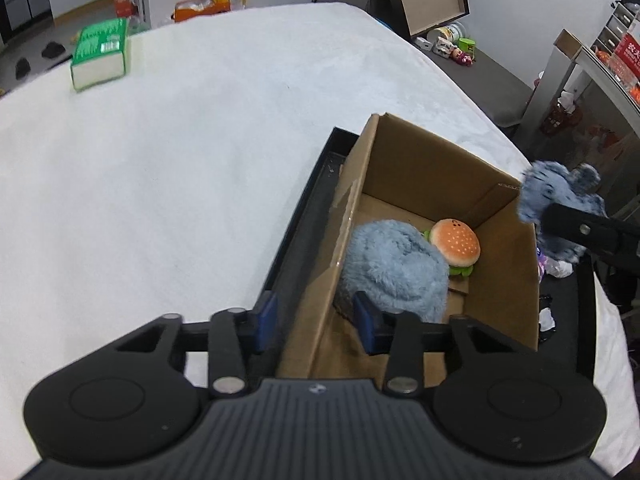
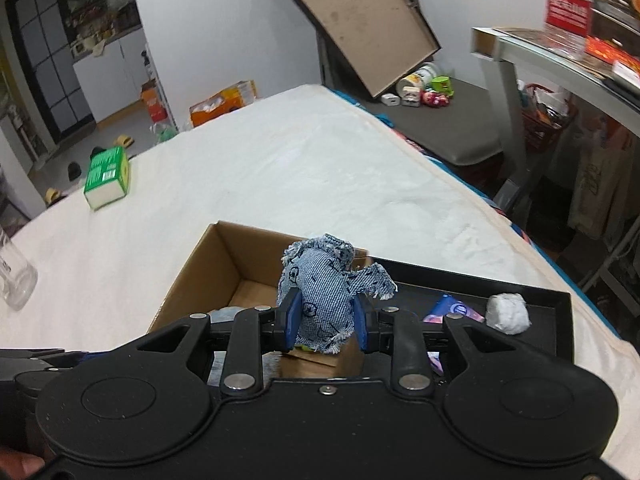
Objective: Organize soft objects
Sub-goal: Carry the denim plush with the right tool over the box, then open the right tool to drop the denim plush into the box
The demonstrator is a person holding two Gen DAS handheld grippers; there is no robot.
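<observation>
Up at the far left of the left wrist view, a green box [image 1: 101,53] lies on the white bed cover [image 1: 200,140]; in the right wrist view the same green box [image 2: 107,176] sits at left on the cover [image 2: 300,168], with a clear glass jar [image 2: 14,280] at the left edge of the frame, well apart from it; at bottom centre of the left wrist view the left gripper [image 1: 316,322] has its jaws set on either side of the near left wall of the cardboard box [image 1: 440,176], one blue pad outside the wall and one inside, though whether they pinch the wall I cannot tell; the box stands inside a black tray [image 1: 316,184]; within the box a fluffy blue plush [image 1: 396,268] lies against that left wall, touching a burger plush [image 1: 456,242] just to its right; further right, at the box's right edge, the denim elephant toy [image 1: 556,196] hangs above the rim, held by the right gripper, which enters from the right.

In the right wrist view the cardboard box [image 2: 224,264] shows at centre; the right gripper [image 2: 327,322] has its jaws closed narrow on the denim elephant toy [image 2: 320,288], which is upright between the blue pads, over the box; to the right, on the black tray [image 2: 560,296], lie a purple packet [image 2: 452,308] and a white crumpled ball [image 2: 507,313], near each other.
</observation>
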